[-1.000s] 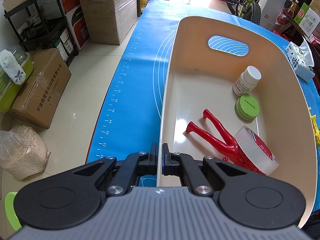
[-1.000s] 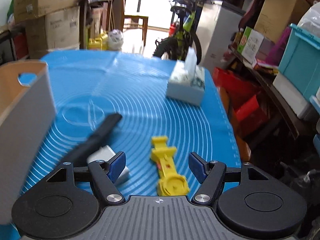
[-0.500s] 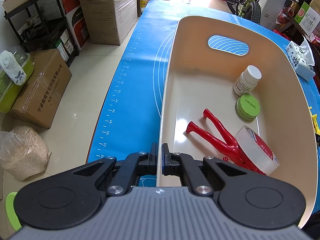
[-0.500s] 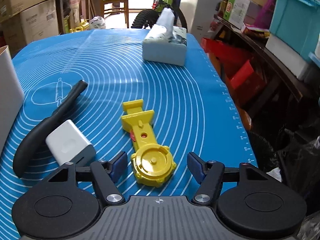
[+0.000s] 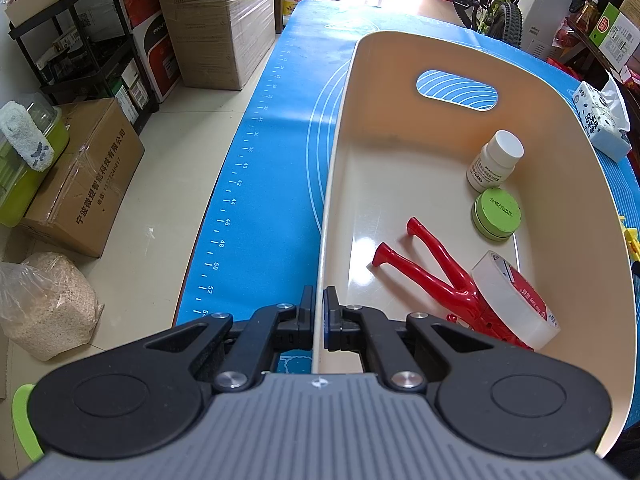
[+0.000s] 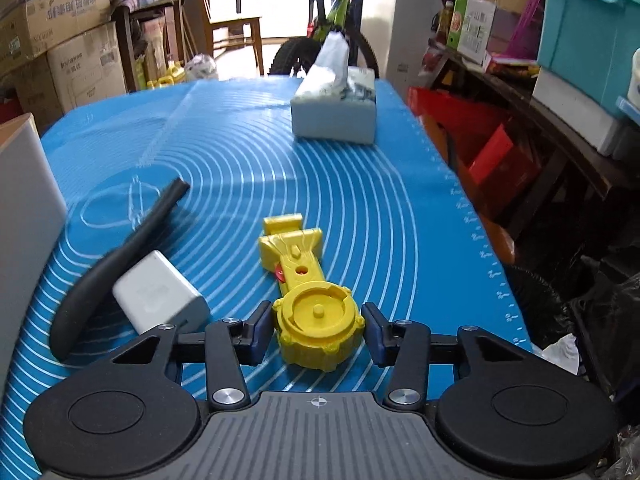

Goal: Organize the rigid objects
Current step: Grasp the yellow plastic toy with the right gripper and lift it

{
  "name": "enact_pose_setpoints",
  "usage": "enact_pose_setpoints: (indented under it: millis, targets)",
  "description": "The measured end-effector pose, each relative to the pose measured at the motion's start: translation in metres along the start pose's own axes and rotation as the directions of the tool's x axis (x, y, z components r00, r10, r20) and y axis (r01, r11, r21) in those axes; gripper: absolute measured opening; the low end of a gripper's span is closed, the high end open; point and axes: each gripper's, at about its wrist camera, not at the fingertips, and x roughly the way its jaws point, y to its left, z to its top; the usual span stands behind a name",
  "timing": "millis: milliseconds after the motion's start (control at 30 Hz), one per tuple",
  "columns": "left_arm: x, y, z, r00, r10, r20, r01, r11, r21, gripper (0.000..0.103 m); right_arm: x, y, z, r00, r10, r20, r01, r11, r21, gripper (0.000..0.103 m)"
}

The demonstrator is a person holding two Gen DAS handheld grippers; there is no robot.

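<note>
Left wrist bin [image 5: 568, 200], right wrist yellow toy [image 6: 312, 300]

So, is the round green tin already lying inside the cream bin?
Yes, the round green tin sits on the cream bin's floor beside the white bottle.

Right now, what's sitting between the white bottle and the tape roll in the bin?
The green tin, lying flat just in front of the white bottle, with a bare strip of bin floor before the tape roll. The left wrist view shows it.
</note>
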Motion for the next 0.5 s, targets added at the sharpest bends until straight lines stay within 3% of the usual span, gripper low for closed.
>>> enact_pose_setpoints:
  millis: [300,500]
  targets:
    - [0.0,-0.001,0.0,1.0,0.001,0.0,-0.001,1.0,0.0,0.005,-0.038,0.022,0.017,0.991,-0.013,0.137,0.022,0.998,-0.063,0.05]
    - [0.0,-0.001,0.0,1.0,0.001,0.0,-0.001,1.0,0.0,0.005,-0.046,0.032,0.024,0.988,0.001,0.155,0.011,0.997,-0.076,0.05]
